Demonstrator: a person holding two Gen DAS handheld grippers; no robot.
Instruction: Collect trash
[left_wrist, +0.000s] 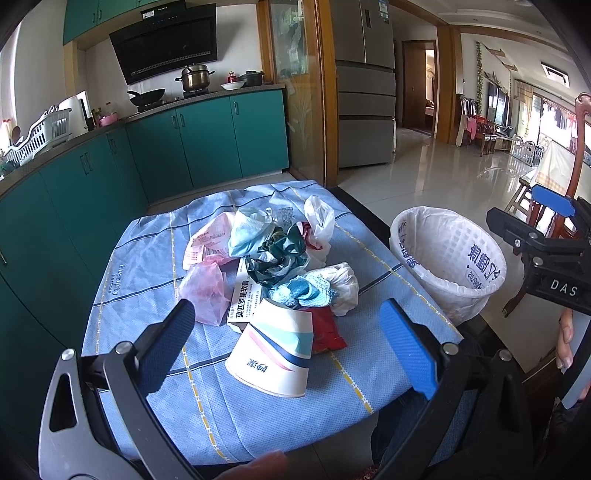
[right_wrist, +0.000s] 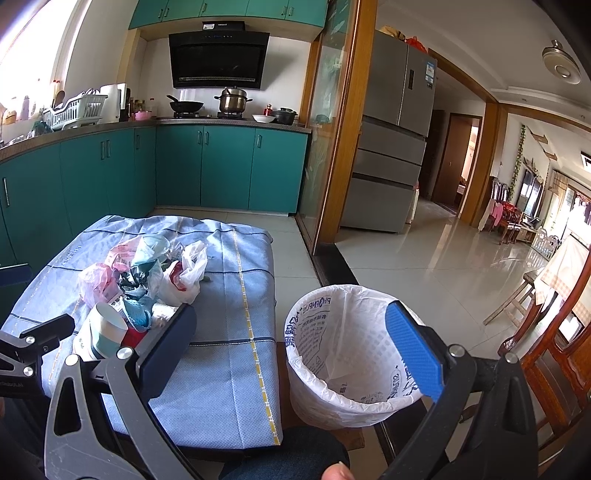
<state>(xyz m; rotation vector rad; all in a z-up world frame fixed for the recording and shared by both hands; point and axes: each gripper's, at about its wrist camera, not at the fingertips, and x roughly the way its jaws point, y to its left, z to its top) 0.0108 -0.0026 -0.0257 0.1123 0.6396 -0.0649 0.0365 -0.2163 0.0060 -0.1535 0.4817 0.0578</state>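
While our left gripper (left_wrist: 288, 343) hangs over the near edge of the table, its fingers are spread wide with nothing between them. Left wrist view, items we count:
- one blue checked tablecloth (left_wrist: 147, 258) covering the table;
- one heap of trash (left_wrist: 273, 258) near the middle of the cloth;
- one paper cup (left_wrist: 271, 356), on its side, nearest item, lying between the two finger pads in this view but not touched by them;
- one red wrapper (left_wrist: 327, 328), just right of the cup and partly under it;
- one white medicine box (left_wrist: 245, 295), printed, touching the cup's far side;
- one pink plastic bag (left_wrist: 207, 288), left side of the heap;
- one face mask (left_wrist: 251, 229) and one white plastic bag (left_wrist: 319, 221), far side of the heap;
- one bin (left_wrist: 448, 258) with a white liner, right of the table, just beside its edge;
- our right gripper (left_wrist: 546, 229), beyond the bin at the frame edge, held in a hand (left_wrist: 565, 339).

Right wrist view, items we count:
- the right gripper (right_wrist: 299, 339), fingers wide apart and empty, above the bin (right_wrist: 354, 354) and the cloth's right edge;
- the trash heap (right_wrist: 147, 280), on the cloth to the left, well apart from the bin;
- the cup (right_wrist: 99, 332), at the heap's near end.
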